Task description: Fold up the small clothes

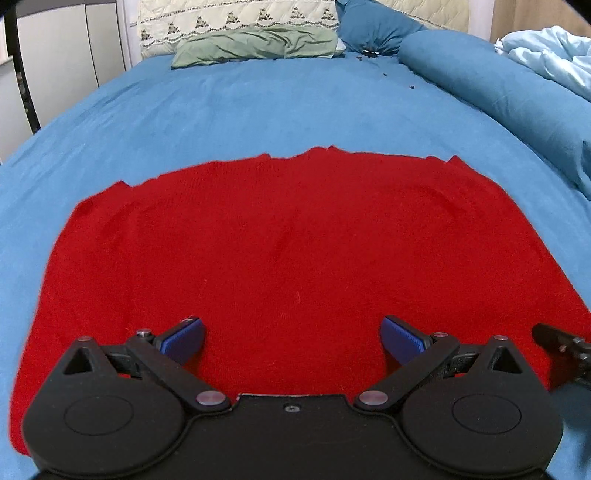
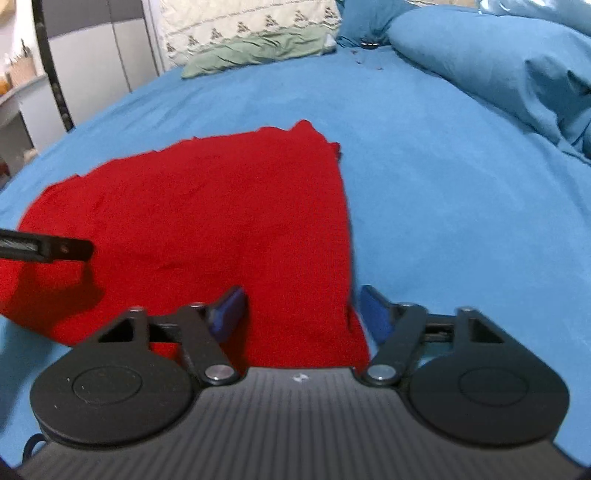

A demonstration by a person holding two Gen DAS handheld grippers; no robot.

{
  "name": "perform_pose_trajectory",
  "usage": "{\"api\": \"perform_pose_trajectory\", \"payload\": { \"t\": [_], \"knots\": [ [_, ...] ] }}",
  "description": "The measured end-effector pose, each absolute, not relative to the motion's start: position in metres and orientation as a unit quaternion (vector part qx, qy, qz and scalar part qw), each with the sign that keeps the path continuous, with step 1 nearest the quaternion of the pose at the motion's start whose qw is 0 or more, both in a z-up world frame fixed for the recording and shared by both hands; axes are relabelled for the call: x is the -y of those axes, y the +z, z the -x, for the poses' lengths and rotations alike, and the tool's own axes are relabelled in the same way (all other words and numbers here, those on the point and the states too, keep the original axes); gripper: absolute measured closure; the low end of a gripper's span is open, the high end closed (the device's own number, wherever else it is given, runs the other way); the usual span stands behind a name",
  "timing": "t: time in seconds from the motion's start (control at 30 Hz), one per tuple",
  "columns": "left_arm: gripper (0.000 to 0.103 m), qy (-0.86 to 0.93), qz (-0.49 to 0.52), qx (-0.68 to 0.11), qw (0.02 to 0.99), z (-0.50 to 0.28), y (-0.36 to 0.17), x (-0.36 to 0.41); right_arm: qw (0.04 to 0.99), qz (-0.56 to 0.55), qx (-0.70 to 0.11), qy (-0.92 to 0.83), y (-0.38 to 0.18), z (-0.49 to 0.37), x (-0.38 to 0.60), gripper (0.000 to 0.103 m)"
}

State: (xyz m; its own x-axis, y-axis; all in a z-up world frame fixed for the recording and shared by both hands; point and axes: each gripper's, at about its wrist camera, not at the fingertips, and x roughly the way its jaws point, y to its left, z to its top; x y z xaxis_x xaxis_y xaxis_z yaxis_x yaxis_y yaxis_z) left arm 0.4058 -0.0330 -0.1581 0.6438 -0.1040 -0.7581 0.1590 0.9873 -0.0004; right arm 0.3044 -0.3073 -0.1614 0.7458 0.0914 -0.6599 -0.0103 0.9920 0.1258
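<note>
A red knitted garment (image 1: 280, 243) lies spread flat on the blue bed sheet (image 1: 258, 110). My left gripper (image 1: 292, 338) is open over its near middle, blue pads wide apart, holding nothing. My right gripper (image 2: 301, 308) is open over the garment's near right edge (image 2: 347, 258), its left pad above the red cloth, its right pad above the sheet. The garment also shows in the right wrist view (image 2: 207, 221). Part of the right gripper shows at the right edge of the left wrist view (image 1: 561, 350), and part of the left gripper at the left edge of the right wrist view (image 2: 48, 249).
A green pillow (image 1: 258, 46) and a quilted headboard cushion (image 1: 236, 18) lie at the bed's far end. A rolled blue duvet (image 1: 498, 92) and pale blue bedding (image 1: 550, 55) lie along the right. A wardrobe (image 1: 66, 55) stands to the left.
</note>
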Motion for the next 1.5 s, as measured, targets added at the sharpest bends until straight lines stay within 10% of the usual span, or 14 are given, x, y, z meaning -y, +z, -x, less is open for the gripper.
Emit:
{"api": "perform_pose_trajectory", "payload": {
  "t": [0.27, 0.83, 1.1, 1.2, 1.3, 1.5],
  "knots": [
    [0.0, -0.076, -0.047, -0.423, 0.902, -0.419, -0.168, 0.035, 0.92, -0.121, -0.372, 0.03, -0.153, -0.313, 0.308, 0.077],
    [0.0, -0.042, 0.026, -0.349, 0.936, -0.36, -0.107, -0.076, 0.912, -0.163, -0.3, 0.229, 0.0, -0.368, 0.166, 0.08],
    [0.001, -0.04, 0.064, -0.372, 0.925, -0.31, -0.149, -0.154, 0.824, 0.03, -0.445, 0.35, -0.097, -0.39, -0.03, 0.08],
    [0.001, -0.052, 0.083, -0.378, 0.921, -0.31, -0.15, -0.161, 0.823, 0.043, -0.448, 0.346, -0.11, -0.39, -0.042, 0.071],
    [0.001, -0.051, 0.095, -0.372, 0.922, -0.311, -0.147, -0.166, 0.82, 0.017, -0.442, 0.362, -0.092, -0.389, -0.028, 0.026],
    [0.001, -0.055, 0.126, -0.369, 0.919, -0.311, -0.143, -0.175, 0.896, -0.02, -0.335, 0.291, -0.036, -0.354, 0.054, 0.017]
  ]
}}
